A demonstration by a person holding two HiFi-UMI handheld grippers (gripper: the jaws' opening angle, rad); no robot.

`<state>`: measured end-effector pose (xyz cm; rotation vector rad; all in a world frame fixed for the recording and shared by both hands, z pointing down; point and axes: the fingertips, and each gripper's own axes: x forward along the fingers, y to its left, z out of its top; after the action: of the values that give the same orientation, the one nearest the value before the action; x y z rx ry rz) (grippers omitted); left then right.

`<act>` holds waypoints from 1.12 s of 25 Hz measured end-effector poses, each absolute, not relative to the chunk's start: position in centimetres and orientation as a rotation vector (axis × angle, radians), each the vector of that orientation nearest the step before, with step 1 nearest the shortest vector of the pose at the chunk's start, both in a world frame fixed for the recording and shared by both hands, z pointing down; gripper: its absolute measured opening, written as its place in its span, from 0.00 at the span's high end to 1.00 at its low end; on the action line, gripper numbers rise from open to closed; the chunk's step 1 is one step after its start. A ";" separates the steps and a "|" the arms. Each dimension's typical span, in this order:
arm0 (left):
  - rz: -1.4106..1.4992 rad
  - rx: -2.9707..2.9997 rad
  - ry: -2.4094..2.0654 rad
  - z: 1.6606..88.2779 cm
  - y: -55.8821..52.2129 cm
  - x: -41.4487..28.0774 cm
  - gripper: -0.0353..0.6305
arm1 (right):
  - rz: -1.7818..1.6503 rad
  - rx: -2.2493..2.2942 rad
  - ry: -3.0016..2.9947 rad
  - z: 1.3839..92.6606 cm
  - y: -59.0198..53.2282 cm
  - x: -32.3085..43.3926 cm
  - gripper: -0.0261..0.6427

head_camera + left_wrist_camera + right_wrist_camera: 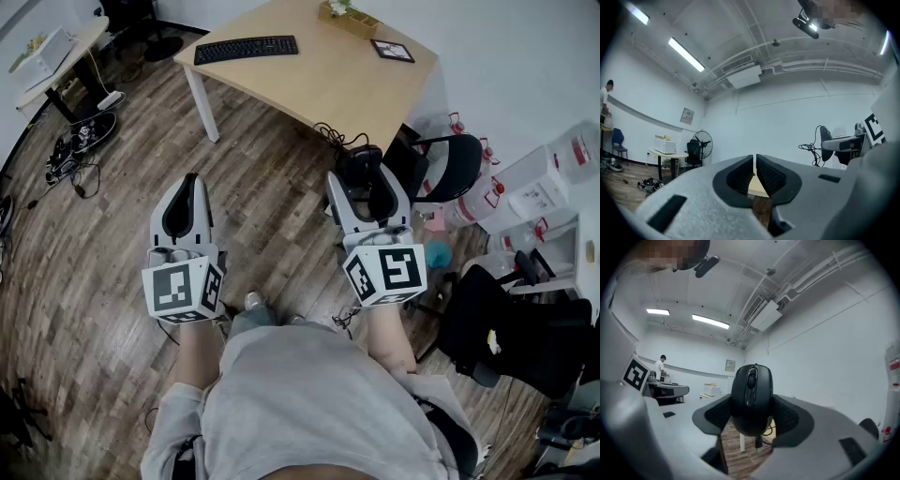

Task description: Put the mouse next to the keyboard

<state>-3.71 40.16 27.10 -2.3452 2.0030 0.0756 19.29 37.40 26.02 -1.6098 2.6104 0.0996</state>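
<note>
Plank floor, light wooden table [323, 80] far ahead, black keyboard [246, 49] on its far-left part. We are clamping the black mouse [751, 397] in the right gripper [367, 187], well short of the table. The left gripper [187, 192] is nearly closed and empty. Best carrying it level and setting it just right of the keyboard.

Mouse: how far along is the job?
Done: the mouse is picked up, clamped in the right claw. In hand: it is held over the floor, short of the table. Remaining: set it down beside the keyboard. The left claw is shut, empty.
</note>
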 end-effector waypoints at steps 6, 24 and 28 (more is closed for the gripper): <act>0.086 -2.343 2.001 26.8 40.5 -3.6 0.91 | 0.098 -1.602 2.609 25.8 37.8 19.2 0.57; 0.130 -2.337 1.977 26.1 36.3 -8.2 0.91 | 0.062 -1.649 2.561 25.8 34.1 16.1 0.57; 0.149 -2.338 1.963 26.1 34.9 -10.1 0.91 | 0.075 -1.682 2.541 25.9 32.9 14.6 0.57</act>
<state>-10.14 34.91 26.08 -2.3384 1.9633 0.1487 14.61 32.90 25.87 -1.6823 2.5409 0.0746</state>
